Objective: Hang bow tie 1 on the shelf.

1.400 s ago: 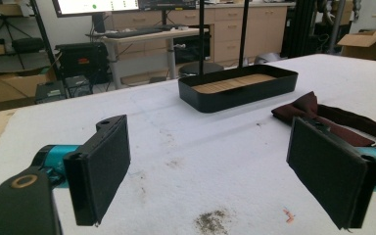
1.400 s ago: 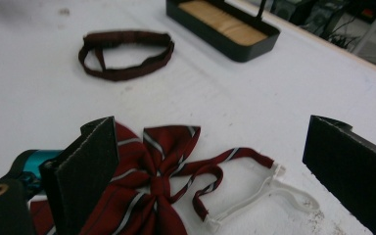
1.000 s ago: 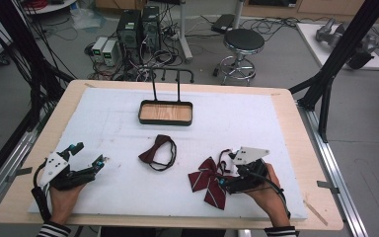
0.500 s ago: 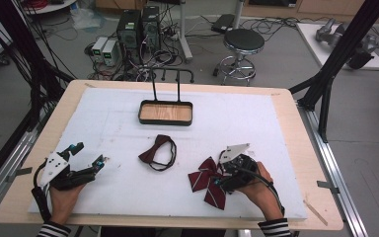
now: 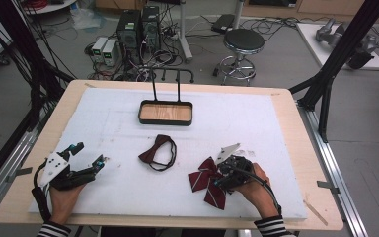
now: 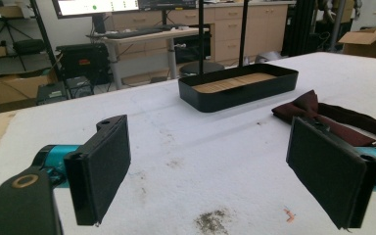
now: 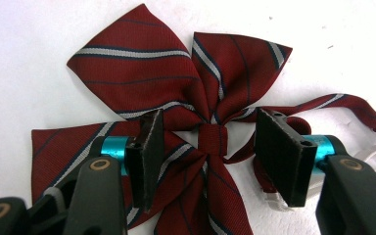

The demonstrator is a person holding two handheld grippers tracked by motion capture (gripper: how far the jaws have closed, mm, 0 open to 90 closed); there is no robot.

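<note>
While the right gripper (image 5: 220,174) sits low over the striped red bow (image 5: 205,180) near the table's front edge, its jaws have just been closing. Off to the left, the left gripper (image 5: 90,158) rests on the white mat (image 5: 276,148), spread wide. Left gripper view: pads well apart, a dark bow tie (image 6: 318,115) and black tray (image 6: 237,88) ahead. Right gripper view: jaws straddle the bow's centre knot (image 7: 211,138), pads not yet pressing it.

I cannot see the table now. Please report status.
Right tongs closing around knot of striped bow, pads not yet pressing. Left tongs open, idle. Nothing in the way.
</note>
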